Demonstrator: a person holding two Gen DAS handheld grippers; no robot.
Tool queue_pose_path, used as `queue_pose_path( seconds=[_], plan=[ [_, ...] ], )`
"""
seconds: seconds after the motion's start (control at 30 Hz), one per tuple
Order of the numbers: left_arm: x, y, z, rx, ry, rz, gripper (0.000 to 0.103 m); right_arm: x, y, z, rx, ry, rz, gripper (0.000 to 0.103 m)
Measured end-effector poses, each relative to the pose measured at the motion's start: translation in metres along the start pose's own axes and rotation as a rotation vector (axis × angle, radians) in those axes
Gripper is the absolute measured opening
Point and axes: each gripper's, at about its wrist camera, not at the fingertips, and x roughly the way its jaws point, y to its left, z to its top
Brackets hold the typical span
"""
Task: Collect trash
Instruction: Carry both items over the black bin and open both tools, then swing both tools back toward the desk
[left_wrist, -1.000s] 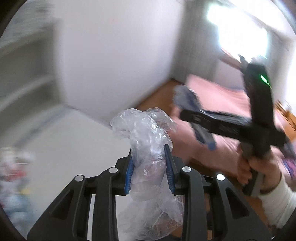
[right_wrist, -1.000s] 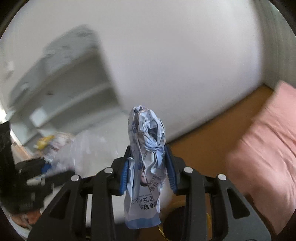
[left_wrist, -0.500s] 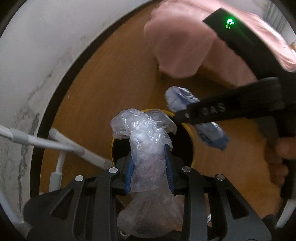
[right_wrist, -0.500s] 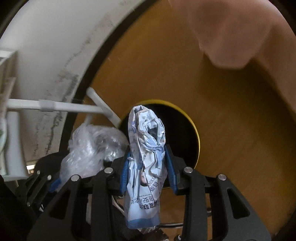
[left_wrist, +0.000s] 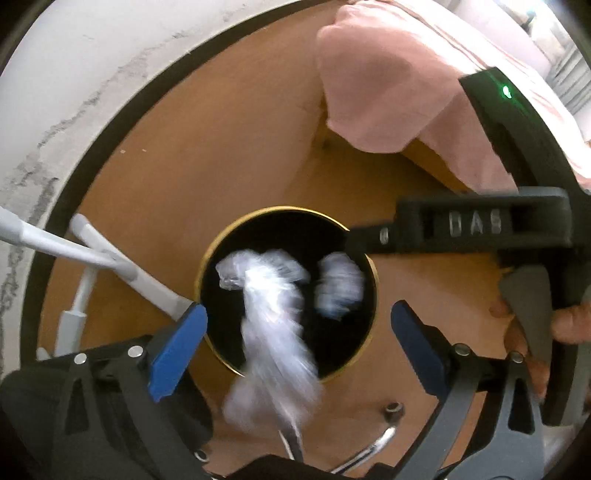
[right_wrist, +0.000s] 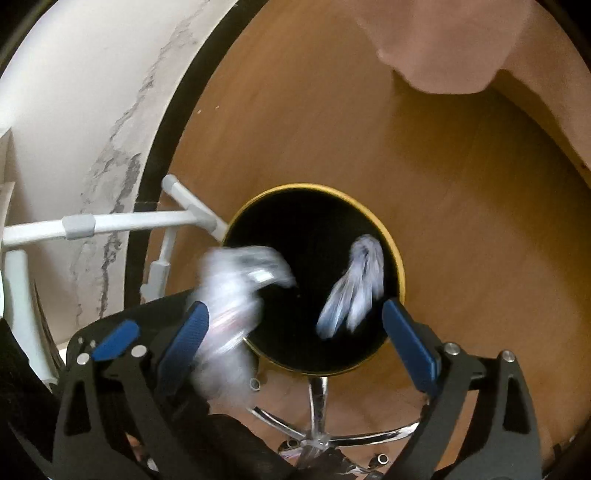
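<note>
Both the left gripper (left_wrist: 299, 328) and the right gripper (right_wrist: 295, 328) were spread wide, nothing gripped. The plastic wrap (left_wrist: 273, 332) and crumpled wrapper (right_wrist: 354, 288) were seen blurred over the black bin (right_wrist: 314, 229) on the wooden floor (right_wrist: 461, 221).

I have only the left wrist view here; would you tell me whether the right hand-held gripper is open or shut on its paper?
Observer: Open. In the right wrist view, the right hand-held gripper has its jaws wide apart, gripping nothing.
Operator: Thank you. Where is the paper?
Observer: The crumpled paper is blurred in mid-air, framed by the bin mouth and clear of both pads.
Operator: Is anything near the bin?
Observer: A chrome chair base spreads its spokes beside the bin's near edge.
</note>
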Motion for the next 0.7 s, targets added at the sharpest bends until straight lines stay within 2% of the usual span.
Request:
queue_pose_path(
  seconds=[0.07,0.13,0.17,0.23,0.27,0.3,0.33,0.43,0.5,0.6,0.67,0.7],
  plan=[
    [-0.008,-0.009,-0.003,0.019,-0.011,-0.023,0.097,-0.017,-0.002,-0.001,0.031,-0.054,-0.042,0.092],
    [-0.026,-0.024,-0.007,0.048,-0.042,-0.05,0.097,-0.055,-0.003,-0.008,0.036,-0.184,-0.132,0.092],
    [-0.045,-0.035,-0.009,0.073,-0.082,-0.076,0.097,-0.084,0.002,-0.017,0.012,-0.297,-0.208,0.092],
    [-0.092,-0.055,-0.013,0.134,-0.193,-0.114,0.097,-0.14,0.021,-0.039,-0.085,-0.51,-0.356,0.095],
    [-0.126,-0.066,-0.017,0.173,-0.274,-0.132,0.097,-0.169,0.034,-0.054,-0.136,-0.612,-0.425,0.096],
    [-0.158,-0.074,-0.021,0.203,-0.355,-0.139,0.097,-0.194,0.044,-0.067,-0.163,-0.694,-0.471,0.096],
    [-0.197,-0.079,-0.026,0.23,-0.446,-0.143,0.097,-0.227,0.058,-0.087,-0.192,-0.811,-0.481,0.096],
    [-0.275,-0.065,-0.038,0.24,-0.596,-0.122,0.097,-0.286,0.084,-0.134,-0.209,-1.075,-0.385,0.096],
    [-0.311,-0.04,-0.046,0.205,-0.661,-0.077,0.097,-0.301,0.105,-0.15,-0.207,-1.145,-0.394,0.096],
    [-0.358,0.025,-0.07,0.048,-0.731,0.089,0.097,-0.3,0.162,-0.167,-0.311,-1.192,-0.31,0.096],
    [-0.383,0.085,-0.101,-0.122,-0.743,0.232,0.097,-0.288,0.201,-0.171,-0.439,-1.16,-0.224,0.096],
    [-0.391,0.109,-0.116,-0.19,-0.737,0.277,0.097,-0.276,0.231,-0.172,-0.537,-1.118,-0.172,0.096]
  ],
)
